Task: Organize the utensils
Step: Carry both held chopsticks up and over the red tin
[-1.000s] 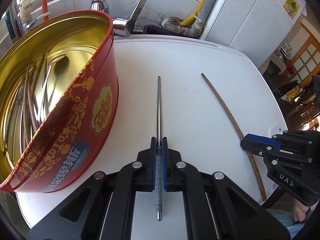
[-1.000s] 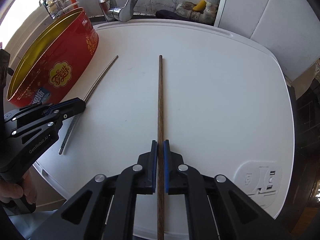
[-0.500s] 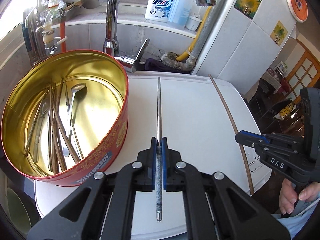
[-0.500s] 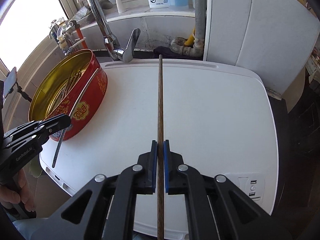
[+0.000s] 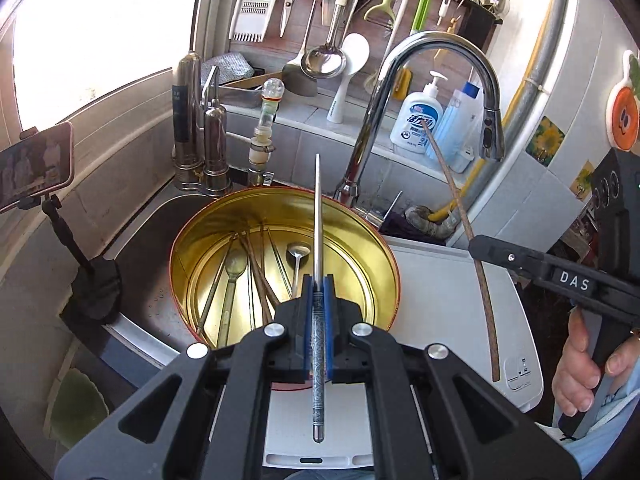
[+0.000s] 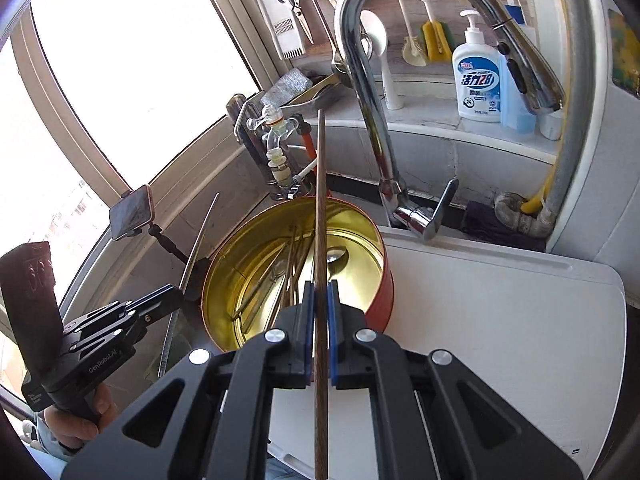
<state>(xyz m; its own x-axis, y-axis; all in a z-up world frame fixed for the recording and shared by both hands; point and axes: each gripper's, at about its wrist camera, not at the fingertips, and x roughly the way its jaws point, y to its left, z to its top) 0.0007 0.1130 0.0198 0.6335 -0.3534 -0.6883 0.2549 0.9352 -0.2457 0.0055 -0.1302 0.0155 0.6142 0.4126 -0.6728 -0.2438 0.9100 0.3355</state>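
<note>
Left wrist view was filled at 6 o'clock by the left gripper (image 5: pixel 318 292), its jaws pressed onto a steel chopstick (image 5: pixel 317 216) whose tip ran toward 12 o'clock above the round tin (image 5: pixel 384 256). Only in this view was the patterned butt of that chopstick seen, hanging past the jaws over the white board (image 5: pixel 440 304). Inside the tin, spoons (image 5: pixel 298 252) and more chopsticks were lying on the gold floor. At 3 o'clock the right gripper (image 5: pixel 478 245) was seen from the side, pinching a wooden chopstick (image 5: pixel 460 204) that slanted up toward the soap bottle (image 5: pixel 416 128).

Right wrist view showed what the other hid: the tin's red outer wall (image 6: pixel 382 304) and the faucet's lever (image 6: pixel 444 208). At 9 o'clock the left gripper (image 6: pixel 172 294) was seen holding its steel chopstick (image 6: pixel 200 244) outside the tin's rim. At 6 o'clock the right gripper (image 6: pixel 319 300) was clamped on the wooden chopstick (image 6: pixel 320 208), which lay across the tin's opening.

A phone on a stand (image 5: pixel 38 164) stood by the window at 9 o'clock, the tin sat at the sink's edge, and kitchen tools (image 5: pixel 324 20) hung on the wall at 12 o'clock behind the arched faucet (image 5: pixel 424 48).
</note>
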